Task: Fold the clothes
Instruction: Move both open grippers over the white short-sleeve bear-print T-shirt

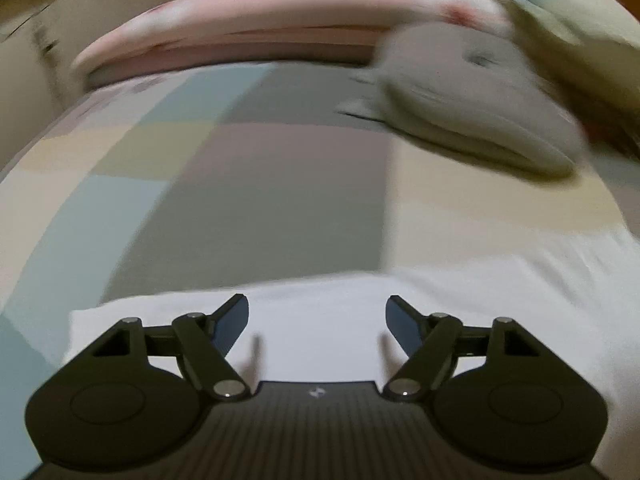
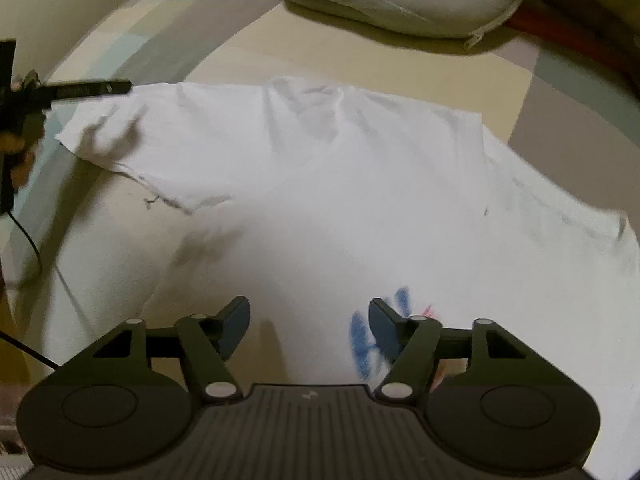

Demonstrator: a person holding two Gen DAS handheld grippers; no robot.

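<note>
Both the left hand-held gripper (image 1: 317, 320) and right hand-held gripper (image 2: 309, 322) are hovering wide-jawed, gripping nothing, over the white T-shirt (image 2: 320, 168) lying spread on the bed (image 1: 248, 184), apparently for access to its edges.

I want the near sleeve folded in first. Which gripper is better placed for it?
Left, probably. The left gripper hangs open at the sleeve of the white T-shirt; the right gripper, also open, hovers over the shirt's middle by the blue print.

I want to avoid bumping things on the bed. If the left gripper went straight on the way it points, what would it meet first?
Probably the white T-shirt, lying right under the open left gripper. Beyond its edge comes bare patchwork bedsheet, then the pink folded bedding. Depth is unclear.
</note>
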